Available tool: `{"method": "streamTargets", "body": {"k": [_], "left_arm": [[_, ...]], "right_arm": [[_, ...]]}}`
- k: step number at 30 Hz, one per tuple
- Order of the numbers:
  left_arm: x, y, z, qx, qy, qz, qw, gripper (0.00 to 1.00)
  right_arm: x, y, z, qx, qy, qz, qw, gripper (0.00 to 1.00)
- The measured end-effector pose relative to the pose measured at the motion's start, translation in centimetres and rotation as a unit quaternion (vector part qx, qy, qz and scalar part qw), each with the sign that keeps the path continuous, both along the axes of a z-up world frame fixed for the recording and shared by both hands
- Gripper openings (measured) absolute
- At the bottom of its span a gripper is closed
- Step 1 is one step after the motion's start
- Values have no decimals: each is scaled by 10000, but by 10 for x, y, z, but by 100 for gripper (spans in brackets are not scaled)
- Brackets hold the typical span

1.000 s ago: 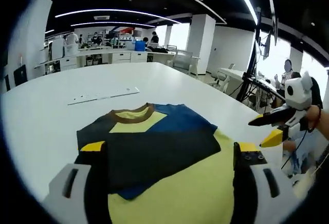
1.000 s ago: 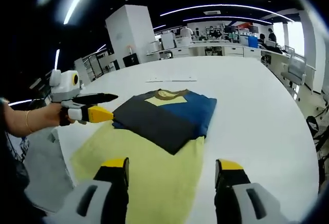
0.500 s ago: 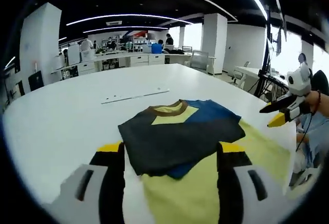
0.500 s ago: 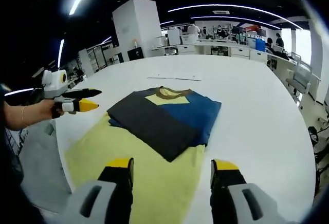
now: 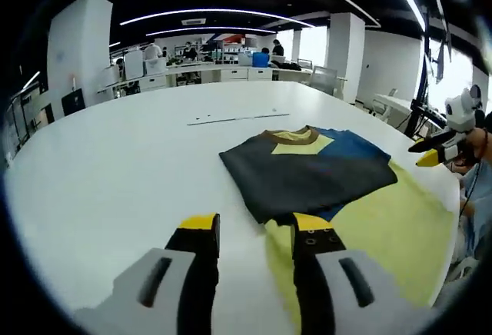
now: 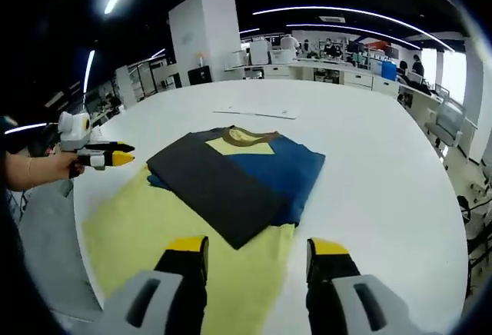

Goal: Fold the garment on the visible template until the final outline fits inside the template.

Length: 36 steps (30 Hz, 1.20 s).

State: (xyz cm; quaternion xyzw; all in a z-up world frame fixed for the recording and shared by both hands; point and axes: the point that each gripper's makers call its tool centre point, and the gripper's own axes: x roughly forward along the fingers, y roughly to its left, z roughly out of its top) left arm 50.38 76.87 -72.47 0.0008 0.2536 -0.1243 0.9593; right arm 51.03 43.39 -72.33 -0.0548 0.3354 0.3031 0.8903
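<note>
The folded garment, dark grey and blue with a yellow panel and a brown collar, lies flat on the white table. Its near edge overlaps the yellow template sheet, and its collar end rests on bare table. My left gripper is open over the table, just short of the garment's near corner, with nothing between its jaws. From the other side, my right gripper hovers open over the template, in front of the garment. The left gripper appears at the left, the right gripper at the right.
A thin white strip lies on the table beyond the garment, also seen as the strip. A hand holds the left gripper off the table's edge. Desks, chairs and pillars stand far behind.
The left gripper's jaws have narrowed and it has pulled to the left, off the garment. The right gripper's jaws have closed slightly. The garment has kept its shape and place.
</note>
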Motion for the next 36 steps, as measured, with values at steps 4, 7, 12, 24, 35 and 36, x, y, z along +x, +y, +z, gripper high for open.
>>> {"method": "streamTargets", "body": {"k": [4,7,12,24,35,36], "left_arm": [[2,5,-9,22,59,72,10000,29],[2,7,-20,-18,142,124,9998,26],[1,1,-30,-127,229,119,9996,26],[6,-23,-41,89,288,-118,9995,22],[2,-22,-40,65,382,-214,9990,5],[4,-22,-40,-3,344,-190,9992,4]], "right_arm": [[8,-2,-5,14,8,-124,9999,46],[14,-6,-10,-74,-42,-206,9998,42],[22,-9,-19,-144,-50,-340,9993,38],[28,-14,-34,-358,-45,-494,9981,32],[29,-12,-38,-250,-48,-590,9979,25],[30,-12,-38,-241,-49,-603,9979,24]]}}
